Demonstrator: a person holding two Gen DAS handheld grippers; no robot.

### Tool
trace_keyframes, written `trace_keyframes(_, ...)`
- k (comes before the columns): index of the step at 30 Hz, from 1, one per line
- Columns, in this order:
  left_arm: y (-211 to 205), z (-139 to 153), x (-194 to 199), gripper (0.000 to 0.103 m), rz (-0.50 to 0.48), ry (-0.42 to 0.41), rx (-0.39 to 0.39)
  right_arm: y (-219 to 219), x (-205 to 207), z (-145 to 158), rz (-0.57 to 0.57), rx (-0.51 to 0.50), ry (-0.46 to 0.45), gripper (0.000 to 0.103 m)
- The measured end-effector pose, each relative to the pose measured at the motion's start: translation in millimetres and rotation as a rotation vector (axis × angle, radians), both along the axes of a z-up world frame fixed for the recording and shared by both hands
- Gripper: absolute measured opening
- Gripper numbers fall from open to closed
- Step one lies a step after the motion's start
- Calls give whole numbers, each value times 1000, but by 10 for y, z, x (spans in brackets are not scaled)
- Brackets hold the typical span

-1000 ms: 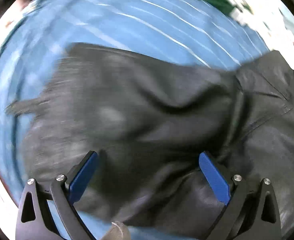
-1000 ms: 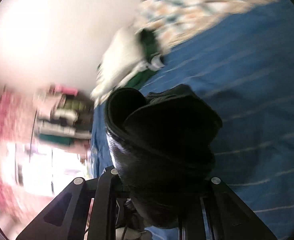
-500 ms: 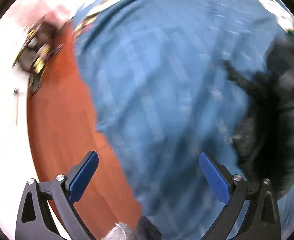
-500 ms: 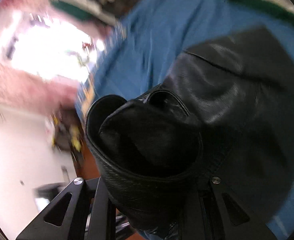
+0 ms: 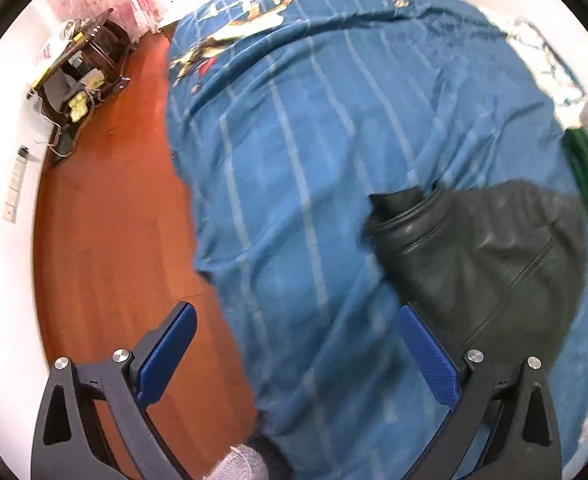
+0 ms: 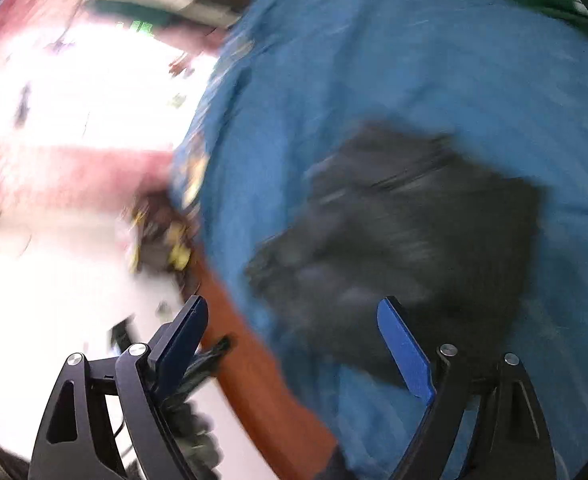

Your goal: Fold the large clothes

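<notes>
Both tongs, left tongs point(image 5: 294, 354) and right tongs point(image 6: 294, 344), gaped wide, gripping nothing. Black jacket point(image 5: 490, 252) lay in a compact bundle on the bed point(image 5: 314, 160), ahead-right of each. Fold looked mostly done; tidying maybe left.

Black jacket point(image 6: 406, 248) smeared, perhaps folded (right wrist view).

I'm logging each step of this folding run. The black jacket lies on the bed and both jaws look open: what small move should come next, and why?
Probably bring the left gripper right, toward the jacket, to check or tidy the fold. The jacket lies bunched on the blue bedspread, free of both grippers; the left and right gripper jaws stand open and empty. The right view is too blurred to judge the fold.
</notes>
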State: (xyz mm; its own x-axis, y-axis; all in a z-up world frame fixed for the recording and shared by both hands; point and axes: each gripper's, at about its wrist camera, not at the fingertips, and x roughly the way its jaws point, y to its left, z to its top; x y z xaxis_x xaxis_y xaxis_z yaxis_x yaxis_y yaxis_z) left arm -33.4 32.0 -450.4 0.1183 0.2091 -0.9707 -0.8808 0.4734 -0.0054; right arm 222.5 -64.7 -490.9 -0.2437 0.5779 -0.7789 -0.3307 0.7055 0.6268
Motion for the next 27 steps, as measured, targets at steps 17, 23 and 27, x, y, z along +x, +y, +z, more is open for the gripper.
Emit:
trace_keyframes(17,-78,-554,947,103,-138,143,110,727,395,-787,139,-266,59,38)
trace_keyframes(23,-42,-753,1044,103,-174,186,134,1134,563,-1209,96,-293,5,38)
trace_keyframes(27,14,-744,985,103,-155,180,117,1367,605,-1456,61,-336,0,39)
